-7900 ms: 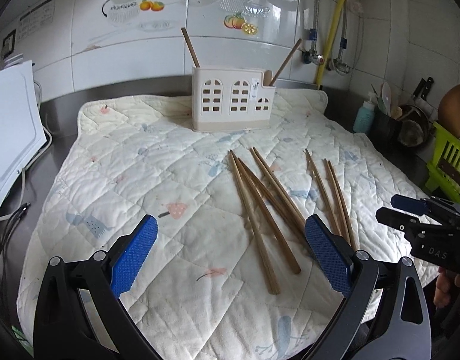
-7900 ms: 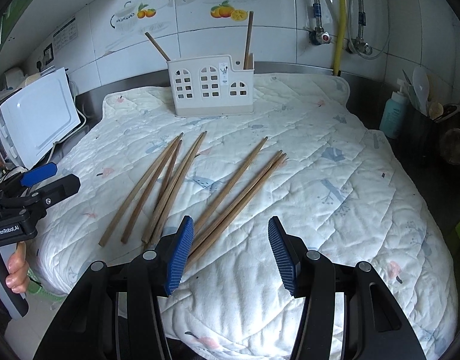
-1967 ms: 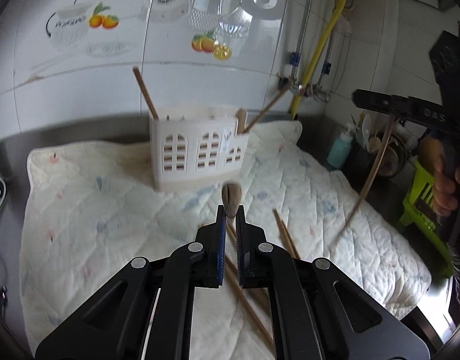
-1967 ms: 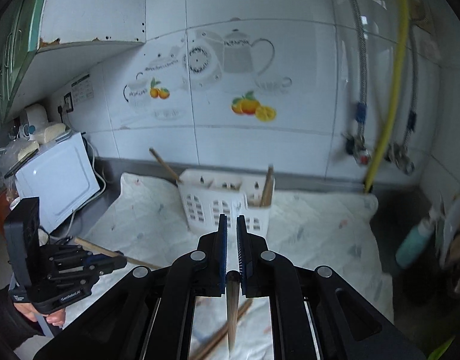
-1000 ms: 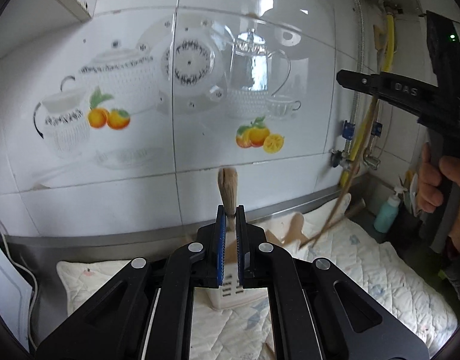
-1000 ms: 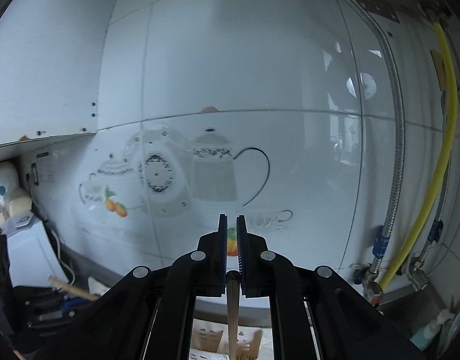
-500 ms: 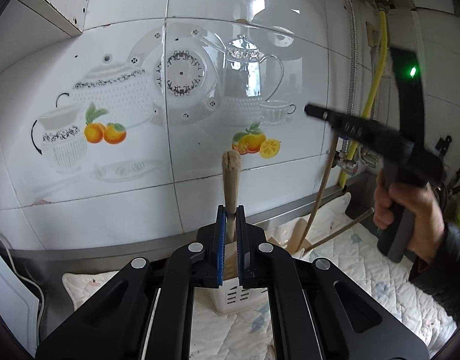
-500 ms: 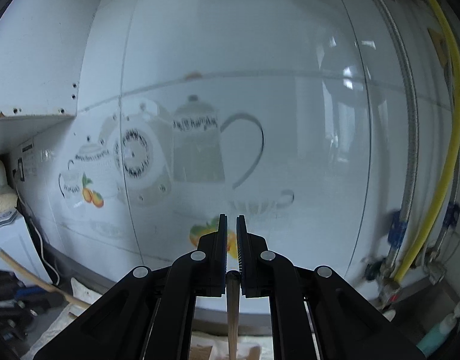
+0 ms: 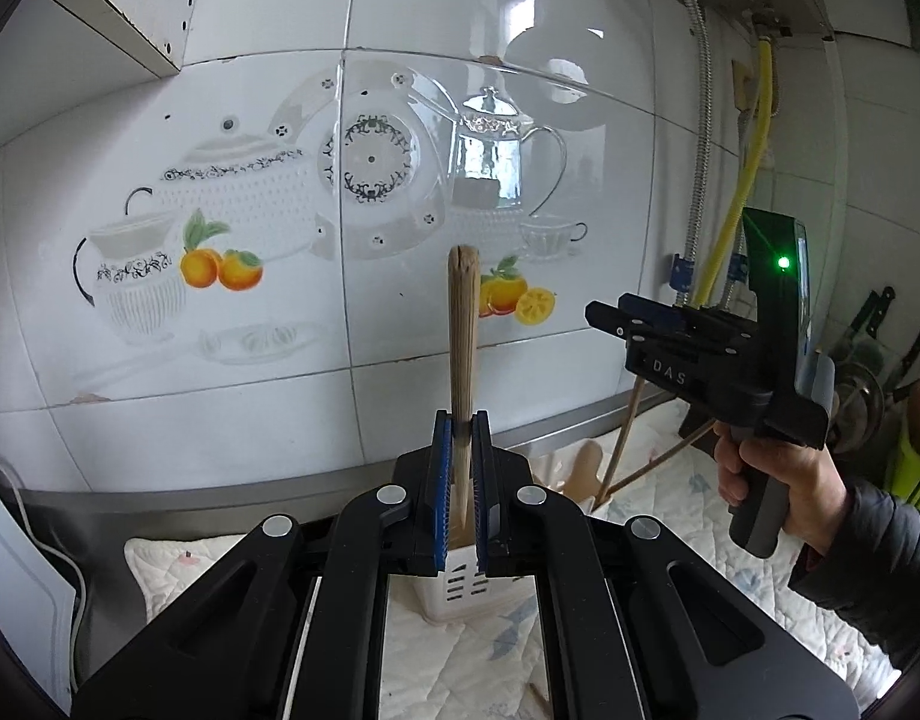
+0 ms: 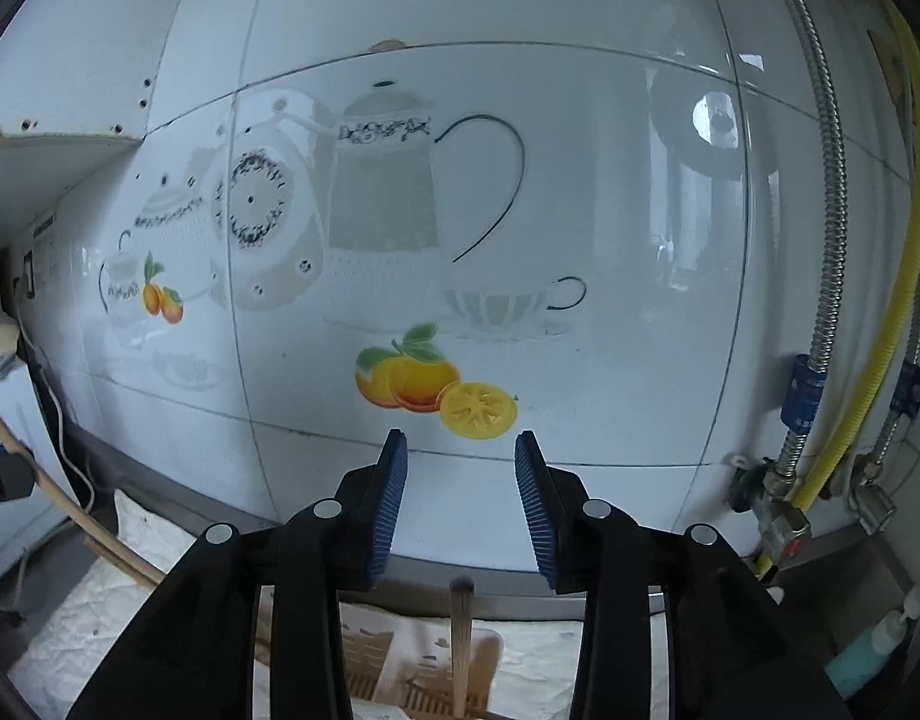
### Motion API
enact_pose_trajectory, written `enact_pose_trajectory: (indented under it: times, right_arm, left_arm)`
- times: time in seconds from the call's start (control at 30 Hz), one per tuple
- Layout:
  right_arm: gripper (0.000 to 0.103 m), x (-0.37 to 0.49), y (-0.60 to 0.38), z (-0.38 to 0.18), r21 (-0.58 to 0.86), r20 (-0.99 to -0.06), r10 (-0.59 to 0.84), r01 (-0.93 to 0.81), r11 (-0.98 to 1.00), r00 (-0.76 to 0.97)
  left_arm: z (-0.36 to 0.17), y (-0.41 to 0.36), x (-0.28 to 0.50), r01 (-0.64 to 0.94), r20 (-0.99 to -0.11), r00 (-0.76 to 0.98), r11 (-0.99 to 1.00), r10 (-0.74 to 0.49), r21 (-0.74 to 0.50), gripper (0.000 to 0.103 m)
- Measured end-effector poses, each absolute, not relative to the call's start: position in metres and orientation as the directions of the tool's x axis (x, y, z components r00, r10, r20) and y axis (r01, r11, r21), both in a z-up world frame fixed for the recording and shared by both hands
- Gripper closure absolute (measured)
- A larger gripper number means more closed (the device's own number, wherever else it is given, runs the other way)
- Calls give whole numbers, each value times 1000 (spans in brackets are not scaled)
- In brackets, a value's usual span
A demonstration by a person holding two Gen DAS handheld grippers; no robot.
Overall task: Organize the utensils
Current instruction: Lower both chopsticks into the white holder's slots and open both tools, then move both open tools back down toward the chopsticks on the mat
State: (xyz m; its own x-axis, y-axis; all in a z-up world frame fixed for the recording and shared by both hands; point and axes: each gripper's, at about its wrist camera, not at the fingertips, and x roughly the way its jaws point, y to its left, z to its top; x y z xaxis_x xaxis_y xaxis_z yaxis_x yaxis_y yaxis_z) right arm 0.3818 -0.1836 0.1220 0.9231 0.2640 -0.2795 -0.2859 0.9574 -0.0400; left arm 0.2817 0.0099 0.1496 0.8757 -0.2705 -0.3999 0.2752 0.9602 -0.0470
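Left tongs (image 9: pixel 460 480) clenching a chopstick (image 9: pixel 463 324) upright; right tongs (image 10: pixel 460 504) opening, another chopstick (image 10: pixel 461 642) dropping free into the holder (image 10: pixel 423 684). Probably light, stiff, smooth wood: gripping mid-shaft.

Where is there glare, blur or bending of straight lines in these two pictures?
Left wrist view: window glare on the wall tiles; tile seams bow outward; chopstick sharp. Right wrist view: softer and hazier, a reflection on the tiles at upper right, the steel hose curves strongly; black corners in both.
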Motion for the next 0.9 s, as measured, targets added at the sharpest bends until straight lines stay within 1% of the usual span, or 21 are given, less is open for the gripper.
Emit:
enact_pose_trajectory:
  times: [0.17,0.27,0.33,0.4,0.5,0.53,0.57,0.6,0.67,0.73,0.9]
  right_arm:
    - [60,360,-183,119,-73,-267,274,-303,950,924]
    - [53,344,-186,119,-79,-264,286,-316,946,921]
    - [53,332,-189,118,-79,-264,290,-321,944,920]
    - [49,317,-194,116,-74,-267,292,-322,944,918]
    - [49,291,-204,110,-53,-273,292,-318,947,917]
    - [49,282,-207,108,-48,-274,291,-315,948,917]
    - [49,275,-210,105,-44,-274,291,-314,948,917]
    - [49,264,-214,100,-41,-278,287,-310,950,917]
    - [49,245,-220,90,-25,-289,283,-303,953,915]
    - [49,231,-225,80,-12,-300,283,-300,954,911]
    - [48,187,-236,44,-15,-334,237,-256,967,912]
  left_arm:
    - [139,6,289,277,-426,861,959,-277,-65,98]
    - [130,2,297,276,-454,847,959,-276,-69,98]
    - [125,1,301,286,-470,834,955,-288,-76,97]
    - [120,0,303,283,-485,826,955,-289,-87,97]
    - [114,-3,299,291,-491,820,953,-294,-85,95]
    - [113,-4,296,298,-491,818,951,-299,-83,92]
    - [112,-5,293,299,-492,818,951,-298,-79,85]
    - [109,-7,288,303,-493,816,950,-301,-77,79]
    - [105,-9,280,308,-487,818,948,-307,-80,56]
    - [102,-10,267,320,-479,818,944,-320,-85,55]
    - [85,-12,232,352,-481,798,929,-362,-114,38]
